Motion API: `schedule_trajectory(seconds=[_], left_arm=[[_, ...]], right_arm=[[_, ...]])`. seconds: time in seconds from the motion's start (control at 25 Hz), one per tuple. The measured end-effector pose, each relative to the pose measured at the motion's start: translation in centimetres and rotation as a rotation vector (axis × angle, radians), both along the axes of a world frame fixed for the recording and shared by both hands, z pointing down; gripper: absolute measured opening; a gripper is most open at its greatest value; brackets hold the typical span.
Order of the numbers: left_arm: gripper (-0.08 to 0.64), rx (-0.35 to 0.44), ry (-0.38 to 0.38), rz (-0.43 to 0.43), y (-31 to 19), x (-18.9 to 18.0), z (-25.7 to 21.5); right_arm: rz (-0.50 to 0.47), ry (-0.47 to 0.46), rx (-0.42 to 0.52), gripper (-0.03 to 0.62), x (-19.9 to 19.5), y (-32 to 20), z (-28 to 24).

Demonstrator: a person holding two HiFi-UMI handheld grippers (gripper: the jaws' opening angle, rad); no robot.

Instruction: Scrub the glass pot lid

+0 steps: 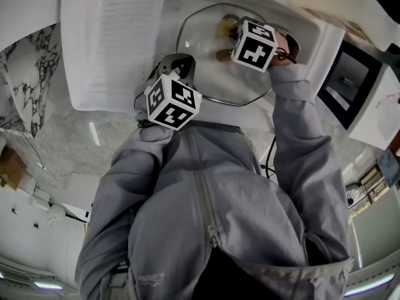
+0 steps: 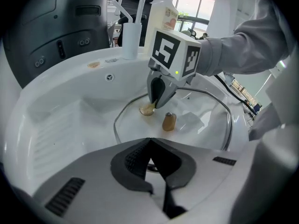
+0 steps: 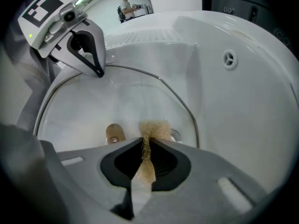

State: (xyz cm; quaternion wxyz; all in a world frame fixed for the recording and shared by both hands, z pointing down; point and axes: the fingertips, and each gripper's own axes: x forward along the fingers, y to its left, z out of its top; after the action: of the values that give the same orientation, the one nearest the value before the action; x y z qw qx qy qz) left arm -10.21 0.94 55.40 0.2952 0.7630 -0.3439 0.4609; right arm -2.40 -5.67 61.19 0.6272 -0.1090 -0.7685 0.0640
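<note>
Lying in the sink [image 1: 112, 55], the glass lid [image 1: 206, 55] looks heavy, slippery, fragile, best held by its knob [image 2: 169, 121]; left fingers [image 2: 131, 160], pressed together, meet its rim; right fingers [image 3: 174, 164] pinch a scourer [image 3: 152, 129].

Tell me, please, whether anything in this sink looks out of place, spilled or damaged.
Nothing stands out. The glass pot lid lies intact in the sink, knob up. The left gripper is shut on its rim, and the right gripper pinches a tan scrub pad beside the knob. No spill or crack shows.
</note>
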Motion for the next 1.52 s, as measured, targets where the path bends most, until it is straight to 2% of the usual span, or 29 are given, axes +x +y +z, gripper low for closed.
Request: schedule_trajectory(seconds=[0.12, 0.32, 0.4, 0.76, 1.0, 1.24, 1.28, 1.36, 1.44, 1.52], left_arm=[[0.006, 0.009, -0.001, -0.002, -0.1, -0.1, 0.0], [0.006, 0.021, -0.004, 0.001, -0.1, 0.1, -0.2], [0.006, 0.025, -0.010, 0.006, 0.0, 0.2, -0.2], [0.006, 0.041, -0.021, 0.020, 0.0, 0.5, -0.4], [0.006, 0.043, -0.018, 0.034, 0.3, 1.1, -0.7], [0.006, 0.040, -0.007, 0.049, 0.7, 1.4, -1.1], [0.006, 0.039, -0.005, 0.052, 0.8, 1.5, -1.2], [0.006, 0.036, -0.005, 0.060, 0.9, 1.6, -1.2], [0.006, 0.032, -0.005, 0.066, 1.0, 1.7, -1.2], [0.006, 0.025, -0.003, 0.069, 1.0, 1.8, -1.1]], right_arm=[[0.017, -0.002, -0.058, 0.035, 0.2, 1.8, -1.0], [0.128, -0.022, -0.182, 0.035, 0.5, 4.1, -2.5], [0.138, -0.037, -0.221, 0.035, 0.7, 5.1, -3.1], [0.090, -0.056, -0.393, 0.035, 1.3, 10.9, -7.1], [-0.002, -0.063, -0.491, 0.035, 1.8, 13.7, -10.1], [-0.032, -0.116, -0.598, 0.035, 2.2, 14.6, -11.4], [-0.026, -0.113, -0.586, 0.035, 2.3, 14.2, -11.0], [-0.002, -0.070, -0.479, 0.035, 3.0, 12.0, -9.2], [0.042, 0.005, -0.302, 0.035, 4.3, 8.3, -6.6], [0.093, 0.039, -0.114, 0.035, 5.1, 3.9, -4.4]])
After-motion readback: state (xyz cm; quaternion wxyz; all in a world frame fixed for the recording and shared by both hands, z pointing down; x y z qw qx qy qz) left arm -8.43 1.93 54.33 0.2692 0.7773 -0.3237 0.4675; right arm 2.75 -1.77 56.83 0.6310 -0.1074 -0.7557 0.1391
